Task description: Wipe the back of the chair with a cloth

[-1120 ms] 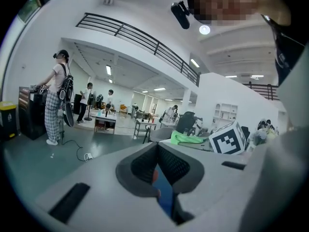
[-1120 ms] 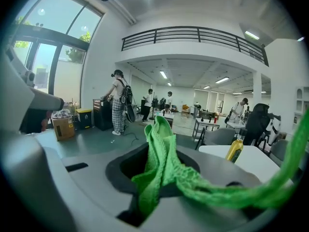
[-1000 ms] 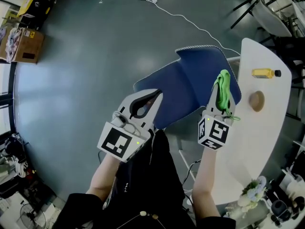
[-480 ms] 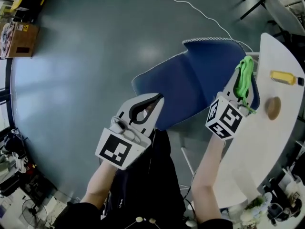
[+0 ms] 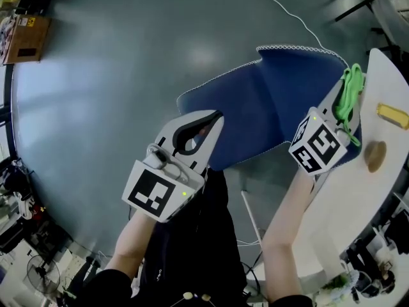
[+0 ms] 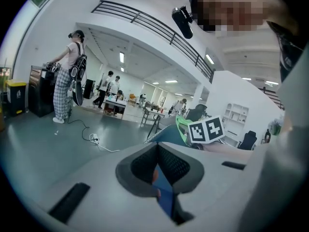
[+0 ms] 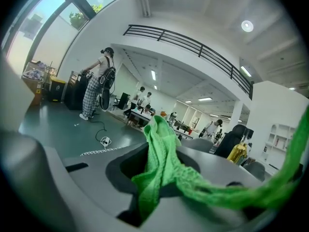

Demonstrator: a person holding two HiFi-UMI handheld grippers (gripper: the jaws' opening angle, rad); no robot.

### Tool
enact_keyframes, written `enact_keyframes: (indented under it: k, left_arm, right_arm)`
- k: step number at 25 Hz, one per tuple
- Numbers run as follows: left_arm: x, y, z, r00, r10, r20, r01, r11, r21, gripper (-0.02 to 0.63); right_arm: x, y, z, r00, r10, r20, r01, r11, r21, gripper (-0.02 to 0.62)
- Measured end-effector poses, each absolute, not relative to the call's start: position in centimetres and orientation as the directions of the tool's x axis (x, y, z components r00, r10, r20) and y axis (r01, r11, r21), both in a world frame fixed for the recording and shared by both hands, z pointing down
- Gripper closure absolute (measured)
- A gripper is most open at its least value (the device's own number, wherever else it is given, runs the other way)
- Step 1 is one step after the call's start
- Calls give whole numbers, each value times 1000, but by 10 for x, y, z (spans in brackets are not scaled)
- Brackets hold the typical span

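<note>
The blue chair (image 5: pixel 275 110) stands in the middle of the head view, its white-stitched back edge at the top. My right gripper (image 5: pixel 345 85) is shut on a green cloth (image 5: pixel 350 93) at the chair's right edge, beside the white table. In the right gripper view the cloth (image 7: pixel 161 170) bunches between the jaws and trails off to the right. My left gripper (image 5: pixel 216 117) is shut, its tips over the chair's near left edge. Blue fabric shows through the gap behind its jaws in the left gripper view (image 6: pixel 155 146). Whether it pinches the chair is unclear.
A white table (image 5: pixel 348 203) runs along the right, bearing a yellow bottle (image 5: pixel 391 116) and a brown round object (image 5: pixel 376 155). A white cable (image 5: pixel 281 10) lies on the grey floor beyond the chair. A cardboard box (image 5: pixel 25 38) sits far left. People stand in the background.
My right gripper has carried the green cloth rightward and farther away along the chair's right edge. The left gripper has kept its place at the chair's near edge.
</note>
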State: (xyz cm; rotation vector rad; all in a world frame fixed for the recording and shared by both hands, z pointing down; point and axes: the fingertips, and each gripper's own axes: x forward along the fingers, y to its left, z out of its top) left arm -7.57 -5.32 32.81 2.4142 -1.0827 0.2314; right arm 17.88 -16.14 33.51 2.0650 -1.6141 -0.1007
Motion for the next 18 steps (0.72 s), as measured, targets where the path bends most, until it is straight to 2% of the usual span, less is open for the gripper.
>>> enact_keyframes:
  k: [18]
  left_arm:
    - [-53, -57, 354, 695, -628, 350, -717, -564, 410, 604]
  right_arm:
    - [169, -175, 363, 227, -936, 270, -839, -47, 542, 549]
